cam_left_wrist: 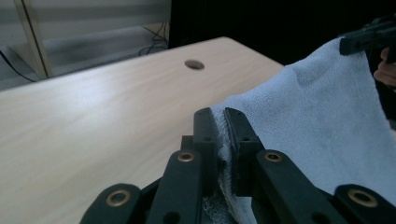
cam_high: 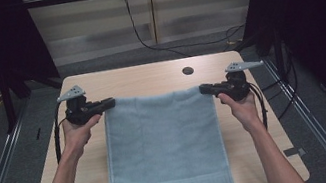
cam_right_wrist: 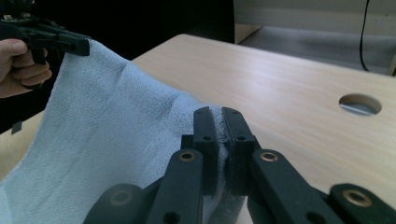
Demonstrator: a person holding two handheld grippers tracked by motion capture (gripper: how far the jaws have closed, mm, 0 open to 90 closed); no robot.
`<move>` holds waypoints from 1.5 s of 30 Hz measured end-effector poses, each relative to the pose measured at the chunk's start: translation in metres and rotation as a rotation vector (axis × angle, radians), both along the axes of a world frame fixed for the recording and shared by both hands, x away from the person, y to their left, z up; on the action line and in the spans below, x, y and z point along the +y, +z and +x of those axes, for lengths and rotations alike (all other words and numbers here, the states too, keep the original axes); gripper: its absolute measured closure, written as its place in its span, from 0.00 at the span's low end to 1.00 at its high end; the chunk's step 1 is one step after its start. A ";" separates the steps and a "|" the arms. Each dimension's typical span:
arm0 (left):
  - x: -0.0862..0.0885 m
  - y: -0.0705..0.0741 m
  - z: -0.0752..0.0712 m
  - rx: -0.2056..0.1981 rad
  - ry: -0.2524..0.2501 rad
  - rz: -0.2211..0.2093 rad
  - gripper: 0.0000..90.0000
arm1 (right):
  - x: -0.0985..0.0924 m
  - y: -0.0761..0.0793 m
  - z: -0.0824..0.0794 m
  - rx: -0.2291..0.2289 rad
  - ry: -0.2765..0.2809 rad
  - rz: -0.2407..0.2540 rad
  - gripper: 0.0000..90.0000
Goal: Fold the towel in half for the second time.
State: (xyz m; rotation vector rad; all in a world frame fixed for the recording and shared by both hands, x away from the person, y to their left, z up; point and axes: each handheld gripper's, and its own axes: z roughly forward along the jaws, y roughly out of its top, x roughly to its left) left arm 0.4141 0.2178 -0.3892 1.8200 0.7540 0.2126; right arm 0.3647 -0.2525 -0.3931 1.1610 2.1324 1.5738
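Pale blue towel (cam_high: pixel 165 147) was found spread lengthwise down the middle of the table (cam_high: pixel 148 76), its far edge raised off the wood and stretched taut between the two tools. Near end, with a woven key-pattern border, was seen hanging just over the near table edge. The rest of the cloth lay flat, apart from the lifted far strip.

Far left corner was pinched by the left gripper (cam_high: pixel 108 102); in the left gripper view the jaws were closed tight on a fold of terry, with cloth bunched between the pads (cam_left_wrist: pixel 240 135). Far right corner was likewise clamped by the right gripper (cam_high: pixel 205 87); in the right gripper view a thin sliver of towel was visible between the nearly touching pads (cam_right_wrist: pixel 205 135). Both tools were held level and pointed inward at each other, one in each hand (cam_high: pixel 77 134), with the forearms coming in from the near side.

Progress, as judged: both corners were secured and the far edge was lifted clear, so the grasping step was taken as done. A fold appeared to be in hand, probably the far edge to be carried toward the near end. No fold was yet laid; the towel was at full length. Carrying over, aligning edges and release were taken as left to do.

Round cable hole (cam_high: pixel 188 71) was noted in the bare far right part of the tabletop, well apart from the cloth.
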 end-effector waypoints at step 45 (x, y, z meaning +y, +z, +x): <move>0.031 -0.047 -0.122 -0.020 -0.153 0.036 0.93 | 0.012 -0.036 -0.122 0.032 0.201 -0.098 0.94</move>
